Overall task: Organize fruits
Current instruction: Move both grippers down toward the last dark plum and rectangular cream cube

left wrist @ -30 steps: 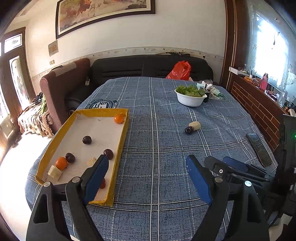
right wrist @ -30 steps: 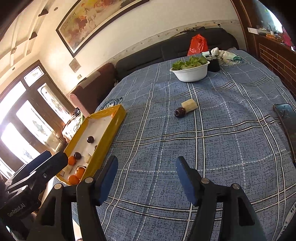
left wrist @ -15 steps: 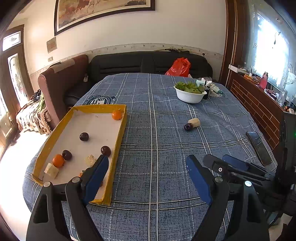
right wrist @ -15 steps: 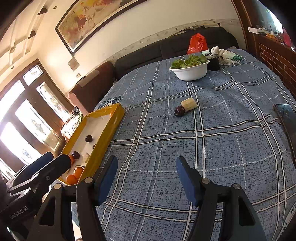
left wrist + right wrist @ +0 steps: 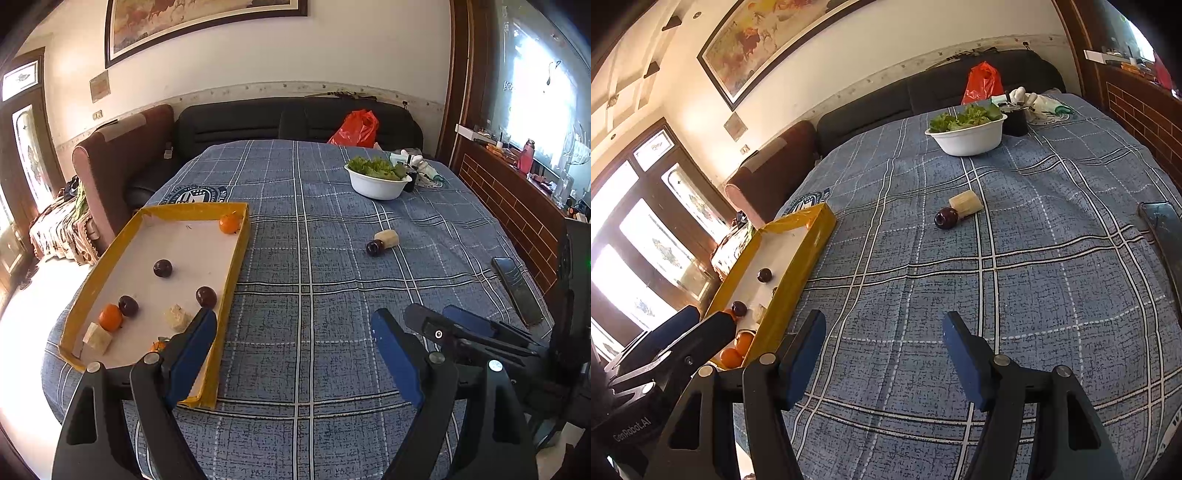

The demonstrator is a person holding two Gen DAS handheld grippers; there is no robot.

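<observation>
Blue plaid tablecloth (image 5: pixel 303 258). Yellow tray (image 5: pixel 236 254) at left holds plums and oranges. One dark plum (image 5: pixel 374 247) touches a pale chunk (image 5: pixel 387 238) mid-table. Left gripper (image 5: pixel 293 332) and right gripper (image 5: pixel 882 332) both spread, empty.

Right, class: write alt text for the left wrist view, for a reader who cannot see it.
The open left gripper hangs over a blue plaid tablecloth, holding nothing. A yellow tray to the left holds plums, oranges and pale chunks; one dark plum and a pale chunk lie loose farther off.
</observation>
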